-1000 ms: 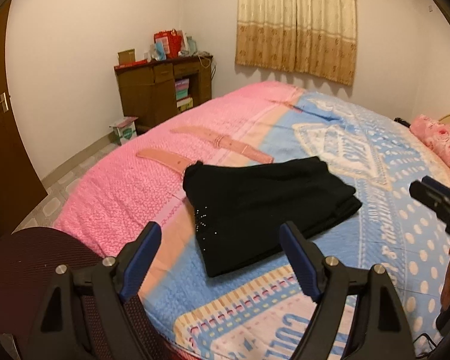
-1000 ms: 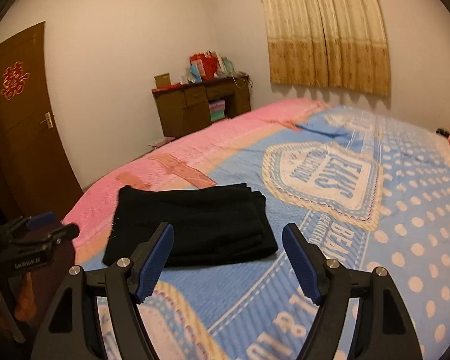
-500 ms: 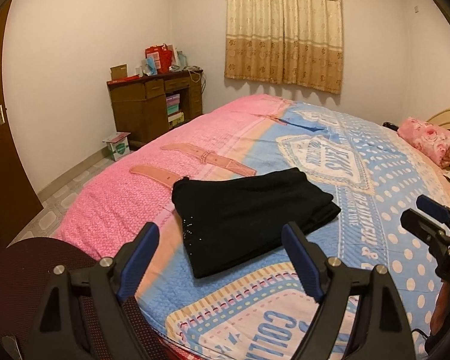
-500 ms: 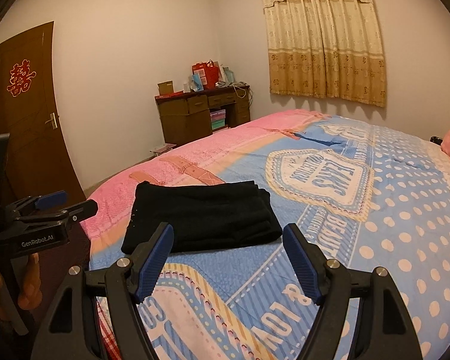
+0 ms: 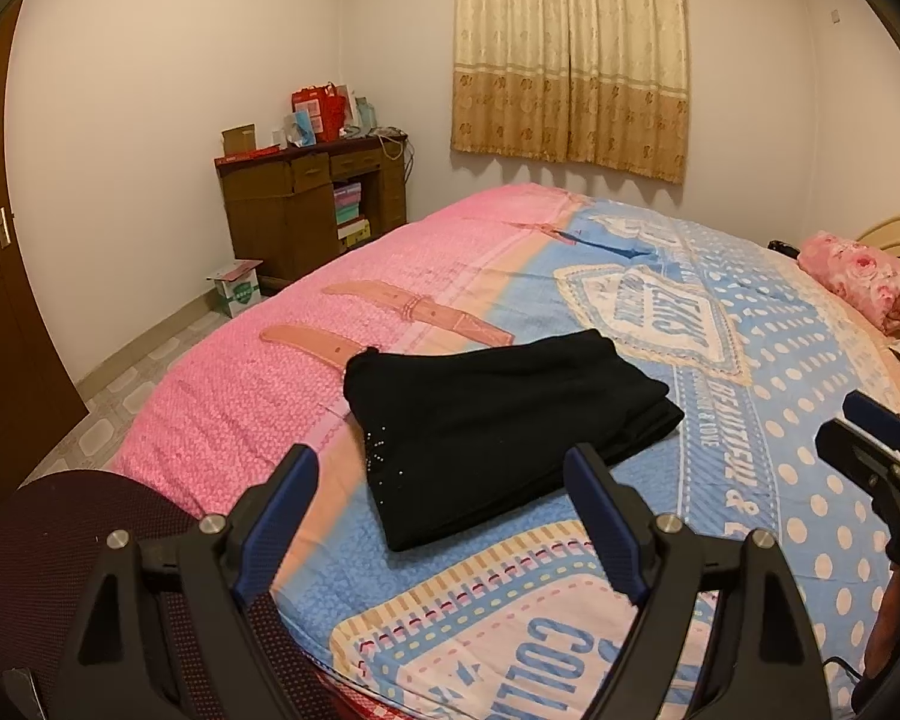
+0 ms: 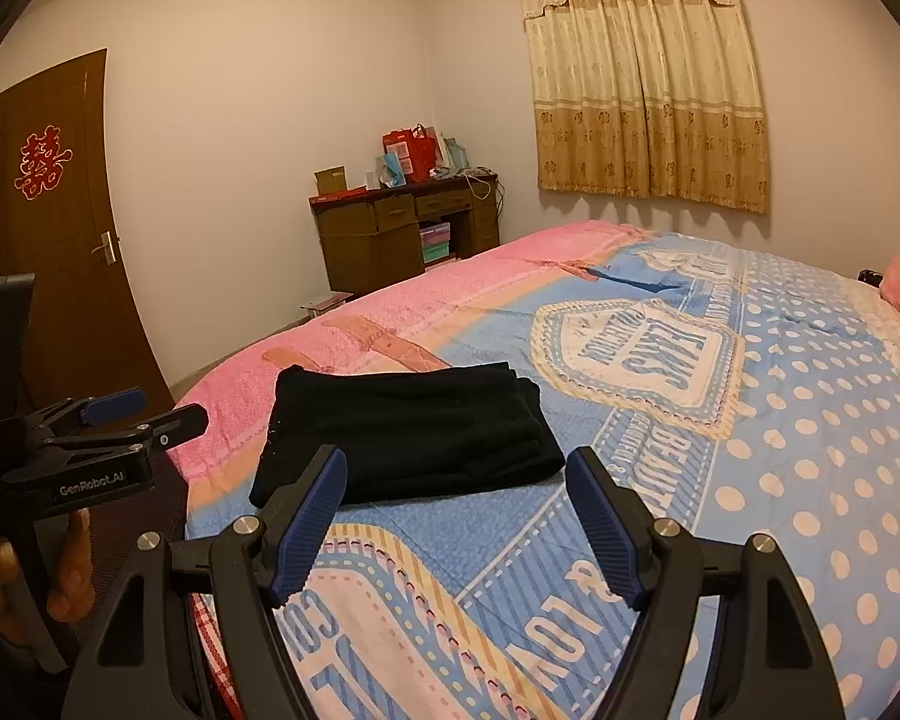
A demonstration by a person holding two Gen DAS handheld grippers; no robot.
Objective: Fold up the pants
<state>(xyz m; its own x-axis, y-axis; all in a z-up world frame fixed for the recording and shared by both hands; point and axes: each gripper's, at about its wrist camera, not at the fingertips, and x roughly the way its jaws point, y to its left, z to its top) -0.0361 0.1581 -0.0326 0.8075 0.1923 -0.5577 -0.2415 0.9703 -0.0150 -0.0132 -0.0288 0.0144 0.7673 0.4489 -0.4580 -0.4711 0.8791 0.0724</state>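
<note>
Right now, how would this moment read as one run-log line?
pants: folded, on bed | left gripper: open, clear | right gripper: open, clear | stage: fold looks finished

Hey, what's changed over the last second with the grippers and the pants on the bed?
Both grippers drew back and up from the bed: more ceiling and room now show. Nothing was taken hold of or let go. The left gripper and right gripper stay open and empty, and the pants stay folded in the same spot.

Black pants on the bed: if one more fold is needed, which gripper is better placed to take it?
Probably left. The left gripper is open, facing the near edge of the black pants. The right gripper, also open, sits toward their far end.
</note>
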